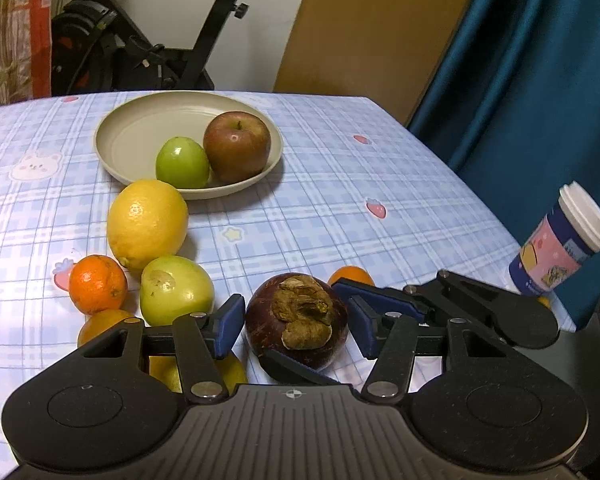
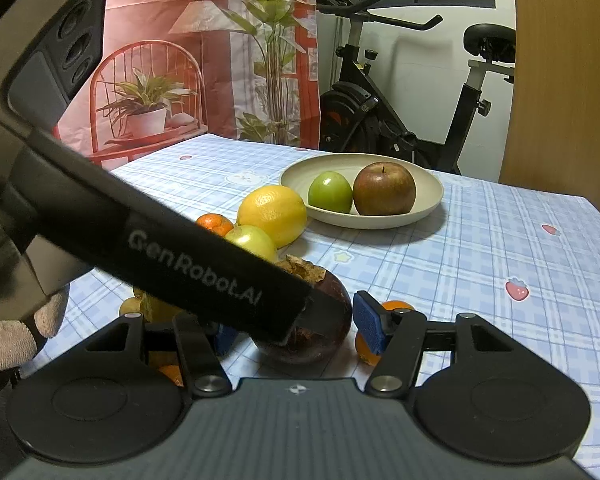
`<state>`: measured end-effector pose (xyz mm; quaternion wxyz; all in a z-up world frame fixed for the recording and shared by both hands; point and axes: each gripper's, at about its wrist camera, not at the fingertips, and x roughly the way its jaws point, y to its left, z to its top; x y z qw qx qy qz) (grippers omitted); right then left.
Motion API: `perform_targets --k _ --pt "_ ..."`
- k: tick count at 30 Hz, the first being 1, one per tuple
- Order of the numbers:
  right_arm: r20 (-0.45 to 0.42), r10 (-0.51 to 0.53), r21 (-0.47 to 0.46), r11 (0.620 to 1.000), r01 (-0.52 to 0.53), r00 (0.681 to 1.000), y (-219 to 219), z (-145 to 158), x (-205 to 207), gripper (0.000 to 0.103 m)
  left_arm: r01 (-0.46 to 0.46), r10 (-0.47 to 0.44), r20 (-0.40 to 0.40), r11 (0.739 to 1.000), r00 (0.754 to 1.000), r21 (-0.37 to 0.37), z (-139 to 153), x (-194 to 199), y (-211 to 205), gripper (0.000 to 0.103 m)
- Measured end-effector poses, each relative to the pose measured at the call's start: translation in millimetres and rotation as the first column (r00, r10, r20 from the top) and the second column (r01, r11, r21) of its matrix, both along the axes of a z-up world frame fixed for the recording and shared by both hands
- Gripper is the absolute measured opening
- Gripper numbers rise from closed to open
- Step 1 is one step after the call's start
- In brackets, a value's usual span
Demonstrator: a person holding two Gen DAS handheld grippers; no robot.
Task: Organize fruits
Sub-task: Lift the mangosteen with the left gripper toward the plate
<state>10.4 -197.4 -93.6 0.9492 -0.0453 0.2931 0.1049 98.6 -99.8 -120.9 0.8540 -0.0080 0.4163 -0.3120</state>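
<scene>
The mangosteen (image 1: 296,322) is dark purple-brown with a dry, crumpled tan calyx on top; it sits on the checked tablecloth (image 1: 380,208) at the near edge of the fruit cluster, between my left gripper (image 1: 296,326)'s blue pads; there is a gap on both sides, so I read the jaws as part open with nothing gripped. My right gripper (image 2: 296,326) points down at the same fruit; its right pad stands clear of it, its left pad is hidden behind the left tool's black body, so I cannot tell whether it grips. A gloved hand (image 2: 16,336) shows at the left edge. Beyond lie a green fruit (image 1: 176,290), a lemon (image 1: 147,224), a mandarin (image 1: 98,284); the plate (image 1: 140,128) holds an apple (image 1: 237,146) and another green fruit. A lidded cup (image 1: 560,244) stands at the right edge.
</scene>
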Motion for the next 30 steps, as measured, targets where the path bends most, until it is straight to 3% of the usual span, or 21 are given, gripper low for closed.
perform_targets --k 11,30 --pt "0.007 0.019 -0.037 0.999 -0.019 1.0 1.7 -4.7 8.5 0.063 -0.042 0.04 -0.043 0.997 0.998 -0.062 -2.8 7.6 7.3 0.059" --pt "-0.005 0.037 -0.031 0.999 -0.038 0.999 -1.9 -7.6 11.2 0.063 0.015 -0.015 0.0 0.999 1.0 0.03 -4.2 3.0 -2.9 0.062"
